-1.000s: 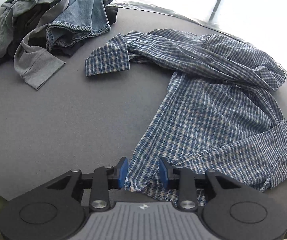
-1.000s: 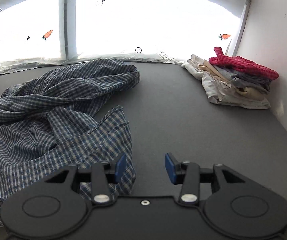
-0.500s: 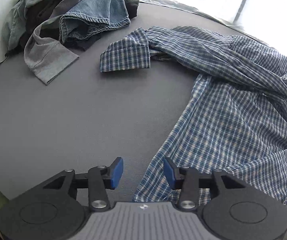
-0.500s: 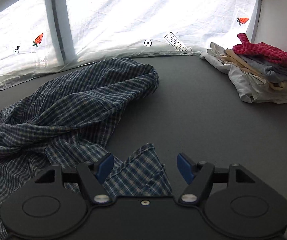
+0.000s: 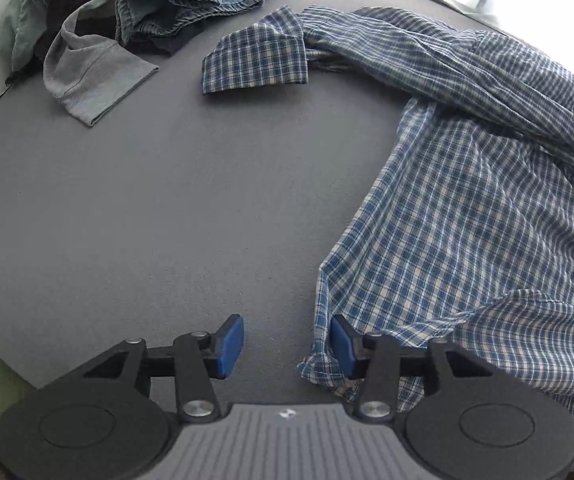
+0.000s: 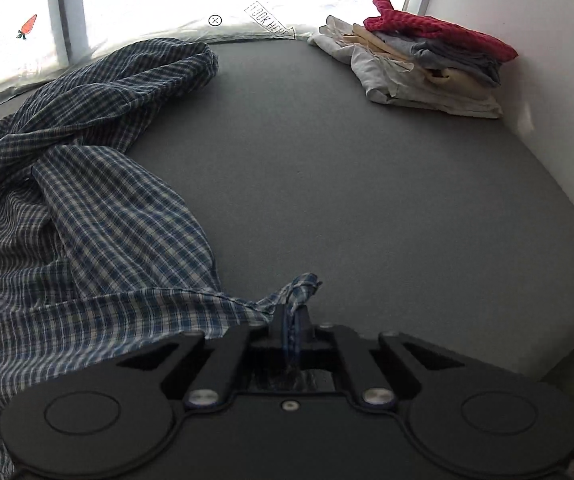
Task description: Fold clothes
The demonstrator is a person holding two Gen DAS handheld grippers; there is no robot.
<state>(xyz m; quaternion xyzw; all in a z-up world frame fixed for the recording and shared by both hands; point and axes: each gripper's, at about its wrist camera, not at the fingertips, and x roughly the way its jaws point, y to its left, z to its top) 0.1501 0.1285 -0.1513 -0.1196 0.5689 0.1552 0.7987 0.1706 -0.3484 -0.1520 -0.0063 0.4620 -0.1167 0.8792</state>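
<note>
Right hand-held gripper (image 6: 293, 320) pinches plaid shirt (image 6: 87, 216) hem — left (image 5: 287, 344) half-open, edge inside.

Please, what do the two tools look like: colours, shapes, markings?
The left tool has black linkage arms, silver pivot screws, two round black discs, blue finger pads and a ribbed grey body with a small logo. The right tool has the same black build, with an all-black body.

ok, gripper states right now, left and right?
Left gripper: open, plaid shirt hem beside one finger, not gripped.
Right gripper: shut on the plaid shirt's corner.
</note>
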